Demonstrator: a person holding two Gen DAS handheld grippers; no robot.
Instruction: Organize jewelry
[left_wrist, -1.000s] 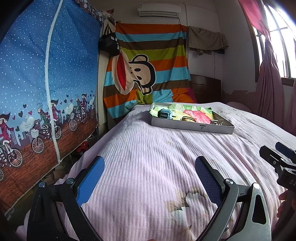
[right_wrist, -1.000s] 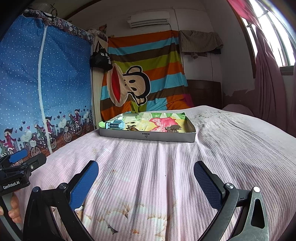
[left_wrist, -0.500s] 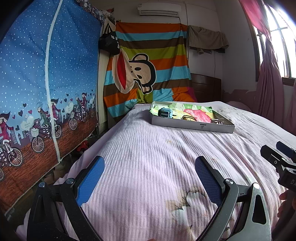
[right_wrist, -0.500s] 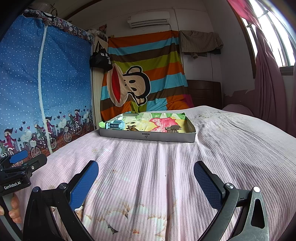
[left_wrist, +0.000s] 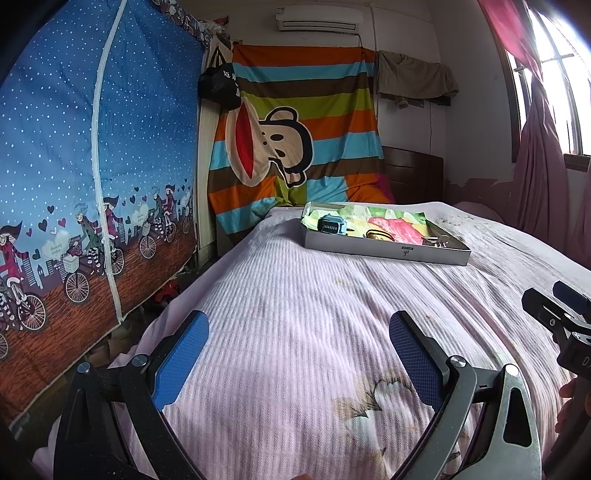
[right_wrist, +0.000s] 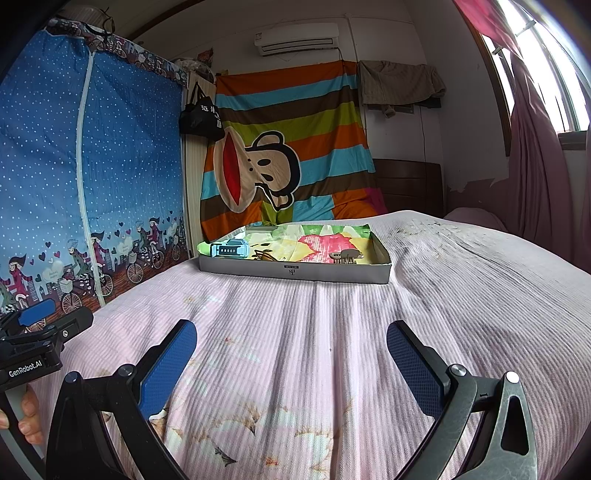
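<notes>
- Nearest me, my left gripper (left_wrist: 297, 350) and my right gripper (right_wrist: 291, 354) hover low over the pink bedspread (right_wrist: 332, 325), well short of the tray; both sets of jaws are spread wide with nothing between the blue pads.
- Over the last second almost nothing has shifted: the tray sits at nearly the same place in both views, and the jaws are as wide as before. I judge that I am holding off, not closing in.
- Farther out, the shallow grey tray (right_wrist: 295, 272) rests on the bed, lined with bright paper.
- Inside the tray lie the jewelry pieces: a teal watch (right_wrist: 231, 250) at its left end, a dark gold-toned piece (right_wrist: 264, 254) near its middle, and a small metallic piece (right_wrist: 345, 256) toward its right end.
- Whether this layout is sorted or awaiting sorting, I cannot tell.
- Behind the tray hangs a striped monkey cloth (right_wrist: 280, 155).
</notes>
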